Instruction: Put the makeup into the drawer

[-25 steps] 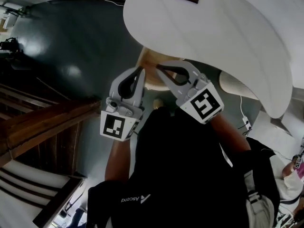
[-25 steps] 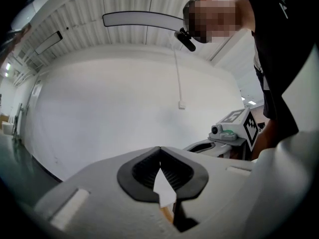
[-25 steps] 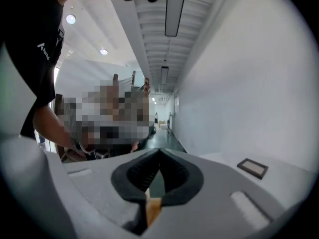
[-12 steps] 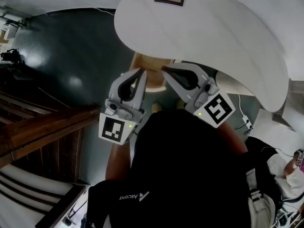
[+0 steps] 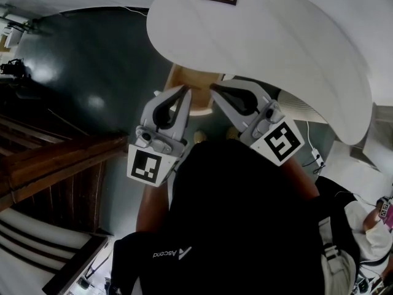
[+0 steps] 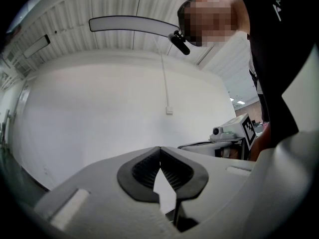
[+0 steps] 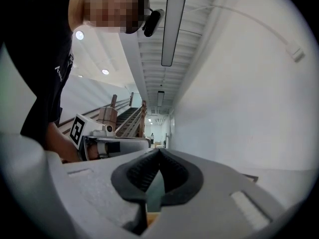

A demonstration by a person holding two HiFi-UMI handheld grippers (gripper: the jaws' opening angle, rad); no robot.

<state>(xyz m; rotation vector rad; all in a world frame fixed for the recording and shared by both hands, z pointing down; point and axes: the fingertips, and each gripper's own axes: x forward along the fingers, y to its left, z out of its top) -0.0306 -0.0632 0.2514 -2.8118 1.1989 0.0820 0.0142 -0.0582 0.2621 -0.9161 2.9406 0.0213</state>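
left gripper (image 5: pixel 184 91) and right gripper (image 5: pixel 214 88) are both holding their jaws pressed together on nothing; no makeup is showing; a wooden unit (image 5: pixel 195 78), perhaps the drawer, is sitting just beyond both tips

Word "Ascend" (image 5: pixel 169 254) plus small logo, white, upside down, on black shirt (image 5: pixel 233 214), 7 o'clock in head view. Square markers (image 5: pixel 147 165) on cubes of left gripper (image 5: pixel 184 91) and right gripper (image 5: pixel 213 86): patterns only, no letters.

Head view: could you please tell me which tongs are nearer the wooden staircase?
The left tongs, on the picture's left beside the staircase; the right tongs lie farther right.
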